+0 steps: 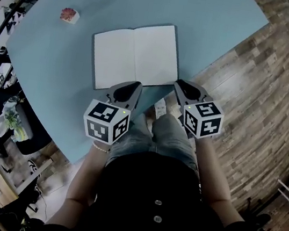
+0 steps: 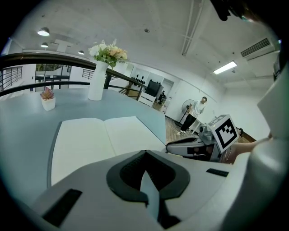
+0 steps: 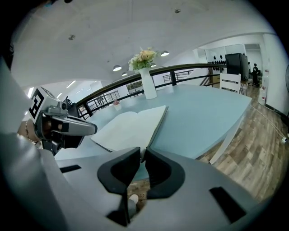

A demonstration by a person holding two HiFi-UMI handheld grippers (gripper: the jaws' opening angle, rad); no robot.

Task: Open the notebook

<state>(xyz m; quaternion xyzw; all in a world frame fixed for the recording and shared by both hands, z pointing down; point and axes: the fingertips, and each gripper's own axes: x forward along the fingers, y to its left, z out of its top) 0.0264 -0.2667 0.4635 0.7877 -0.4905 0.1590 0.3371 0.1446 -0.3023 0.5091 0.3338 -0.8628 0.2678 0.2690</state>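
The notebook lies open and flat on the light blue table, two blank white pages up. It also shows in the left gripper view as the notebook and in the right gripper view as the notebook. My left gripper hovers at the book's near edge with its tips together and nothing in them. My right gripper hangs just off the book's near right corner by the table rim. Its pads stand a narrow slit apart, with nothing between them.
A small pot with a pink plant stands at the far left of the table. A white vase of flowers stands at the far edge. Wooden floor lies to the right, with a white chair beyond.
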